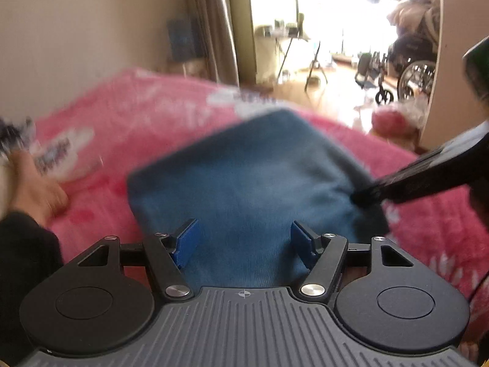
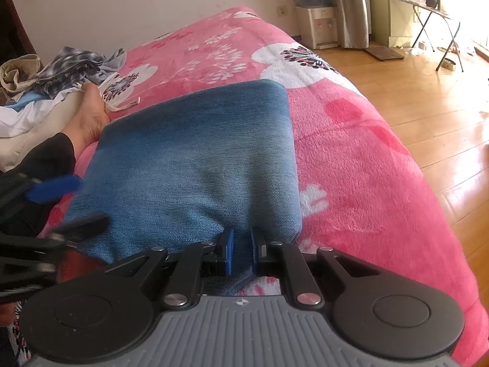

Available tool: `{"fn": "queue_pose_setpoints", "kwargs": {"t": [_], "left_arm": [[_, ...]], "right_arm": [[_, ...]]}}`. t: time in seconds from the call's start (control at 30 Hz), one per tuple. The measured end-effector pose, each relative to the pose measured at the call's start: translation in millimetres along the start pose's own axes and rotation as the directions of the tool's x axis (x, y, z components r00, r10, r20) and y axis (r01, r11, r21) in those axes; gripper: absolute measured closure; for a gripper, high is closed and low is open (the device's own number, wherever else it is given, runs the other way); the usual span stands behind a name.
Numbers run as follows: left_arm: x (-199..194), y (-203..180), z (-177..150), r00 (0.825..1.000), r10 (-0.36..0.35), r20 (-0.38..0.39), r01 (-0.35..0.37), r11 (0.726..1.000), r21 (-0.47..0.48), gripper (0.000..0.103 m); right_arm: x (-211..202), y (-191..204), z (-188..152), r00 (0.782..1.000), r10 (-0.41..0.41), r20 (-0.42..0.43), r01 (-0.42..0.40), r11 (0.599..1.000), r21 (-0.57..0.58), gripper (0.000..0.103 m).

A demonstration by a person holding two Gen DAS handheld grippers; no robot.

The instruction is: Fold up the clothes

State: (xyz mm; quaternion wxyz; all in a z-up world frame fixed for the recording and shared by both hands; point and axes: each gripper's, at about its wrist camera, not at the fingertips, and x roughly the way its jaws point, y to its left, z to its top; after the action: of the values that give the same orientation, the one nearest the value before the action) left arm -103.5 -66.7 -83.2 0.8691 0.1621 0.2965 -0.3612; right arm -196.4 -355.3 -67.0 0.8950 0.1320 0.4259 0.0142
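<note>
A folded pair of blue jeans (image 2: 195, 153) lies on a pink flowered bedspread (image 2: 351, 153). My right gripper (image 2: 242, 250) is shut on the jeans' near edge, with denim pinched between its blue pads. In the left wrist view the jeans (image 1: 244, 177) look blurred, and my left gripper (image 1: 243, 241) stands open over their near part; its pads are well apart and press on nothing. The right gripper (image 1: 366, 197) reaches in from the right onto the jeans' right edge. The left gripper (image 2: 67, 205) appears blurred at the left of the right wrist view, beside the jeans' left edge.
A person's bare foot (image 2: 91, 113) and dark sleeve rest on the bed left of the jeans. A pile of loose clothes (image 2: 61, 70) lies at the far left. Beyond the bed's right edge are a wooden floor (image 2: 412, 91), a water dispenser (image 2: 318, 26), a folding table (image 2: 428, 9) and a wheelchair (image 1: 415, 73).
</note>
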Motion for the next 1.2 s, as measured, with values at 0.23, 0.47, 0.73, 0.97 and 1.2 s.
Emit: {"fn": "queue_pose_setpoints", "kwargs": {"t": [0.23,0.47,0.73,0.97,1.2], "left_arm": [[0.9,6.7,-8.0,1.000,-0.021,-0.018,0.020,0.998,-0.063,0.023],[-0.5,0.5,-11.3,1.000,-0.008,-0.022,0.007,0.999,-0.035,0.013],[-0.4,2.5,-10.0,1.000,-0.014,-0.023,0.013,0.998,-0.055,0.013],[-0.8,4.8,-9.1,1.000,-0.019,-0.025,0.017,0.998,-0.066,0.013],[-1.8,8.4,-8.1,0.999,-0.027,-0.028,0.025,0.996,-0.087,0.013]], "right_arm": [[-0.6,1.5,-0.9,1.000,-0.004,0.006,0.004,1.000,0.000,0.091],[-1.2,3.3,-0.1,1.000,-0.018,0.000,0.018,1.000,0.008,0.090],[-1.0,2.8,1.2,1.000,-0.017,-0.007,0.017,1.000,0.011,0.090],[-1.5,2.8,1.3,1.000,-0.019,-0.006,0.019,1.000,0.012,0.090],[-23.4,7.0,16.4,0.999,-0.004,0.041,0.004,1.000,-0.004,0.089]]}}
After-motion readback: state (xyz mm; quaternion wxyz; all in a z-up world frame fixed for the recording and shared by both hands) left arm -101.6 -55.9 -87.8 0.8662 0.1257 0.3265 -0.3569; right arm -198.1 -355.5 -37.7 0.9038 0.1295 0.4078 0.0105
